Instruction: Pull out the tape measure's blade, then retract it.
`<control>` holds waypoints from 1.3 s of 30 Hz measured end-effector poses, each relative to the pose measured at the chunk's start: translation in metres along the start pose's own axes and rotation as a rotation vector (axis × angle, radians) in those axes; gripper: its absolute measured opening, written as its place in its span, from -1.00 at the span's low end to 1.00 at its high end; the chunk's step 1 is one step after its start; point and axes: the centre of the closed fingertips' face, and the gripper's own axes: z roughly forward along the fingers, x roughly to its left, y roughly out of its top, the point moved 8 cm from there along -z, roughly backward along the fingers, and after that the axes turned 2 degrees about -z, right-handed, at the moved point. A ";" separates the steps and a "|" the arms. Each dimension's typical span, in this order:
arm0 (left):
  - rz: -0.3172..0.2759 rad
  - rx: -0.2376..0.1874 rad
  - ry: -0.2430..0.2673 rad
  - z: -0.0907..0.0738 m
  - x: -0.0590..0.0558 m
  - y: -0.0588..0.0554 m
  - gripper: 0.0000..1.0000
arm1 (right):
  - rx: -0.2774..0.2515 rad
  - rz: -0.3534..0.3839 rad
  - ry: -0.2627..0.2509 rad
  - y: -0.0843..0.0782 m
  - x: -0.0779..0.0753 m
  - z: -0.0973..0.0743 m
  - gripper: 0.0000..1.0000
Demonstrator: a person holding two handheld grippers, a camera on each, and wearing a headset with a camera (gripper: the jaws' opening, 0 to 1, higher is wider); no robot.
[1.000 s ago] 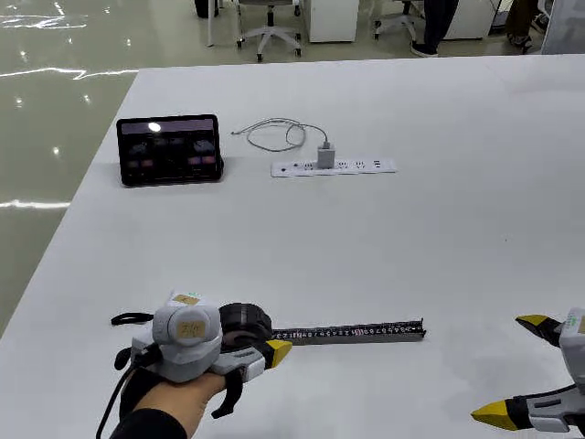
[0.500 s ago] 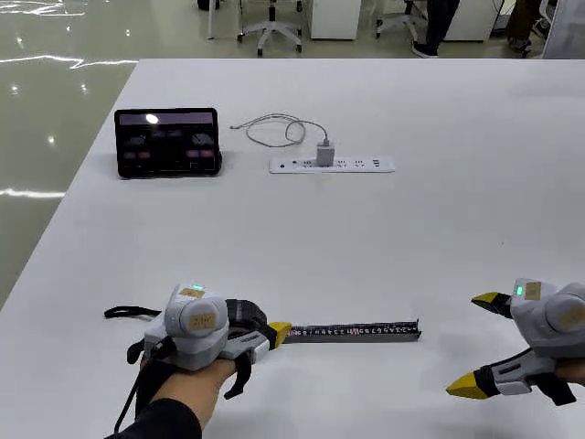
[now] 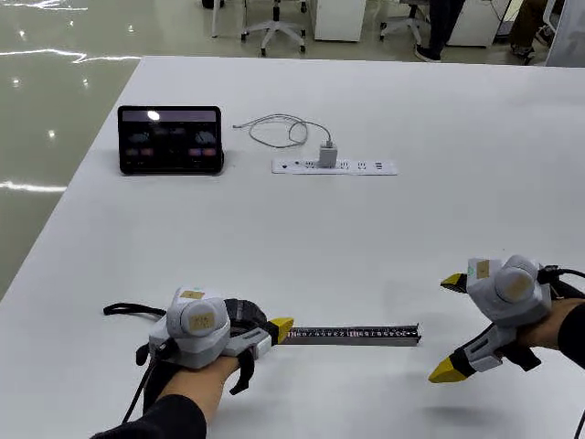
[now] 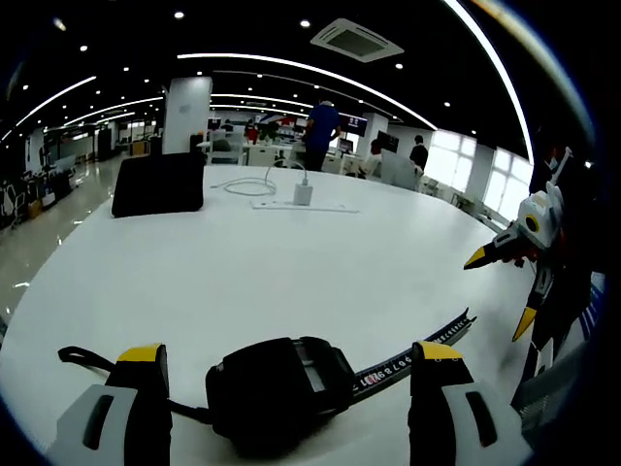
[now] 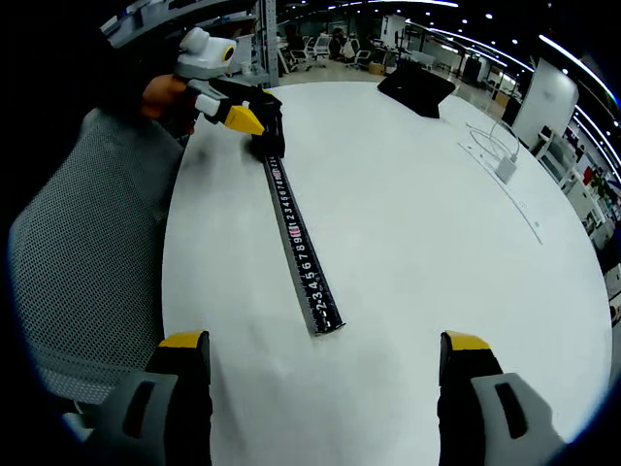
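the right gripper (image 3: 448, 326) has come in from the near right corner of the bench (image 3: 384, 229) over the last second. it now hangs just off the free end of the blade (image 3: 352, 334), near it but not touching. the blade lies flat along the bench's near edge and looks as long as it was a second ago. it runs right from the tape measure's case (image 3: 245, 313), which sits toward the near left corner. so the pull-out half of the task looks largely done. the right gripper's approach reads as lining up on the blade tip, either to draw it further or to steady it for the retract. in the right gripper view the right gripper (image 5: 325, 342) has its jaws spread wide, one on each side of the blade (image 5: 301, 252) tip and short of it, and it holds nothing. the left gripper (image 3: 265, 320) has stayed at the case. in the left gripper view its jaws stand apart on either side of the case (image 4: 281, 388), with a gap showing on both sides, so it straddles the case rather than squeezing it. the blade (image 4: 408, 359) leaves the case just inside one jaw.
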 end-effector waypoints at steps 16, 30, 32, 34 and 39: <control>0.023 0.067 -0.044 0.004 -0.009 -0.011 1.00 | 0.091 -0.177 0.118 0.005 -0.006 0.029 -0.16; 0.005 0.064 -0.040 0.004 -0.007 -0.011 1.00 | 0.139 -0.232 0.144 0.004 -0.005 0.040 -0.65; 0.005 0.063 -0.039 0.004 -0.007 -0.011 1.00 | 0.156 -0.221 0.149 0.004 -0.005 0.040 -0.73; 0.001 0.061 -0.036 0.004 -0.006 -0.011 1.00 | 0.161 -0.231 0.153 0.004 -0.006 0.041 -0.74; -0.001 0.050 -0.034 0.004 -0.006 -0.009 1.00 | 0.178 -0.269 0.168 0.006 -0.005 0.042 -0.75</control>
